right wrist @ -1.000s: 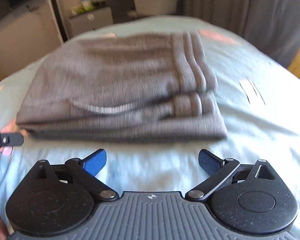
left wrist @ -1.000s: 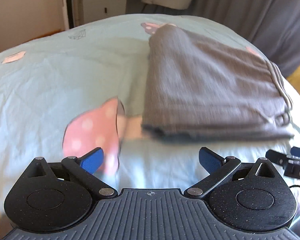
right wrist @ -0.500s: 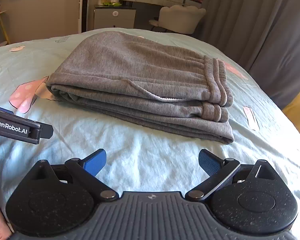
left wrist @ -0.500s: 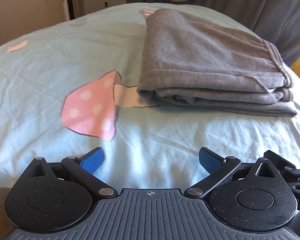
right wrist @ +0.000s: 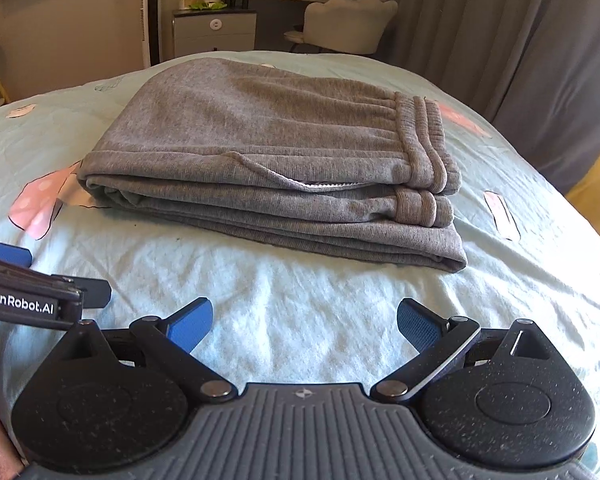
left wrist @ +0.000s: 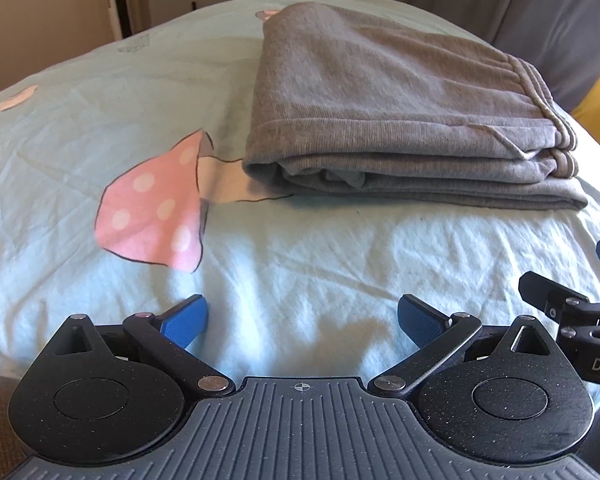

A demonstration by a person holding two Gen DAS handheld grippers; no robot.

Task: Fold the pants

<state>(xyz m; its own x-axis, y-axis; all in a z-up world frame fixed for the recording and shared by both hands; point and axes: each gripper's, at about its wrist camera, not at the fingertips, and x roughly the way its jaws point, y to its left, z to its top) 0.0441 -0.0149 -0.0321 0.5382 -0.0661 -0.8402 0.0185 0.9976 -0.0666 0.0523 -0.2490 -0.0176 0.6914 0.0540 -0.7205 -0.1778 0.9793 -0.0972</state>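
Grey pants (left wrist: 400, 92) (right wrist: 276, 152) lie folded in a flat stack on a light blue bed sheet (left wrist: 300, 264) (right wrist: 300, 292), waistband to the right. My left gripper (left wrist: 302, 318) hovers open over bare sheet, well short of the stack's near left corner, nothing between its blue pads. My right gripper (right wrist: 304, 320) is also open and empty, short of the stack's near edge. Each gripper shows at the edge of the other's view: the right gripper (left wrist: 572, 312) and the left gripper (right wrist: 32, 292).
A pink mushroom print (left wrist: 156, 212) marks the sheet left of the pants. Behind the bed stand a grey cabinet (right wrist: 214, 32), a pale chair (right wrist: 344, 24) and a dark curtain (right wrist: 520, 40). Something yellow (left wrist: 598, 92) lies at the bed's right edge.
Both grippers have drawn back from the folded pants and steadied, staying open. The pants lie as they did half a second ago.
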